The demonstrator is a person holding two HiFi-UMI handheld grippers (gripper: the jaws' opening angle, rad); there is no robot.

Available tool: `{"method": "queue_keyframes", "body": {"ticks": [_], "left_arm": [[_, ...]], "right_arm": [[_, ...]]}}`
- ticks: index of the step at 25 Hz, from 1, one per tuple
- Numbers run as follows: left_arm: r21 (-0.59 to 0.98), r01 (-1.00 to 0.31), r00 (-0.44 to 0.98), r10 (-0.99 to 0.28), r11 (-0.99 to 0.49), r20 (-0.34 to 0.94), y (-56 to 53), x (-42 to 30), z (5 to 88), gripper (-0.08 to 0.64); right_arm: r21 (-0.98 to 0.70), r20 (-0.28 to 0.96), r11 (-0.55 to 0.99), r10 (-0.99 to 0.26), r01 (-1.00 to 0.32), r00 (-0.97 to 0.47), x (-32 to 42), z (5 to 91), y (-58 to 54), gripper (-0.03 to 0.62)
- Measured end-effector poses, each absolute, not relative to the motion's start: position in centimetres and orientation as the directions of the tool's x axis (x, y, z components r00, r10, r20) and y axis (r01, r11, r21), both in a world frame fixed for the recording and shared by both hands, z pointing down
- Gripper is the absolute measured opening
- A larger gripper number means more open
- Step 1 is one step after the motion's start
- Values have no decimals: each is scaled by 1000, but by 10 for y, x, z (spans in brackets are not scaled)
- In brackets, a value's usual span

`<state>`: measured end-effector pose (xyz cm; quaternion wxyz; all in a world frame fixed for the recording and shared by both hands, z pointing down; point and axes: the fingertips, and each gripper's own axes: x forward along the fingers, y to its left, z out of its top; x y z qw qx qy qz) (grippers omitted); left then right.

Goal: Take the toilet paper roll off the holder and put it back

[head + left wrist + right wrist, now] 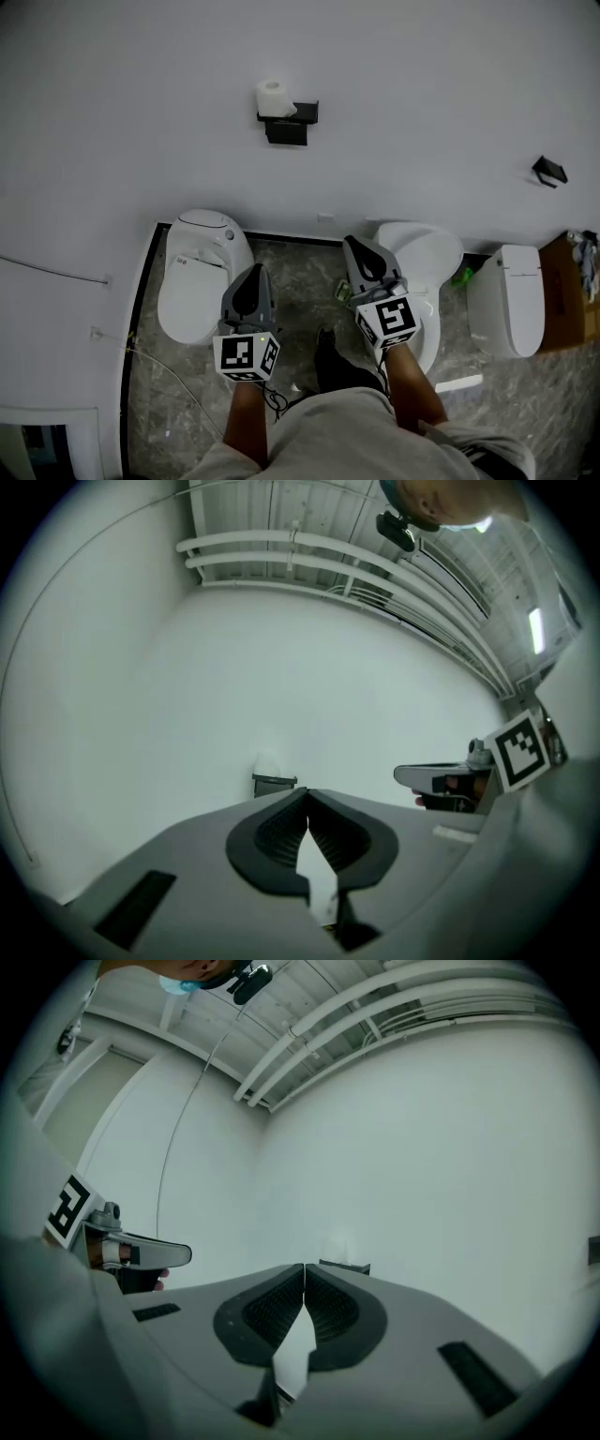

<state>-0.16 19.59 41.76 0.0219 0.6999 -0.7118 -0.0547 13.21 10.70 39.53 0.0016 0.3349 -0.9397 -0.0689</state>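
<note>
A white toilet paper roll (274, 97) sits on a black holder (291, 122) fixed to the white wall, well ahead of both grippers. In the left gripper view the roll (267, 762) shows faintly above the holder (275, 784), just past the jaw tips. The right gripper view shows only the holder's edge (345, 1267) beyond its tips. My left gripper (251, 278) is shut and holds nothing. My right gripper (359, 249) is likewise shut and empty. Both hang low over the floor, far from the roll.
Three white toilets stand along the wall: one at left (199, 272), one in the middle (422, 272), one at right (514, 298). A second black holder (549, 171) hangs at far right. A cardboard box (574, 295) sits at the right edge. Marbled floor (300, 291) lies between the toilets.
</note>
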Motion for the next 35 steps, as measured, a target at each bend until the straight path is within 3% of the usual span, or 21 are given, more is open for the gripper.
{"method": "queue_keyframes", "body": {"ticks": [20, 35], "left_arm": [[99, -994, 37, -999, -40, -32, -4, -61, 395, 9], [116, -983, 140, -989, -144, -42, -120, -144, 386, 9]], "right_arm": [[71, -14, 839, -540, -540, -841, 61, 394, -83, 3], [23, 2, 804, -595, -594, -804, -5, 403, -174, 5]]}}
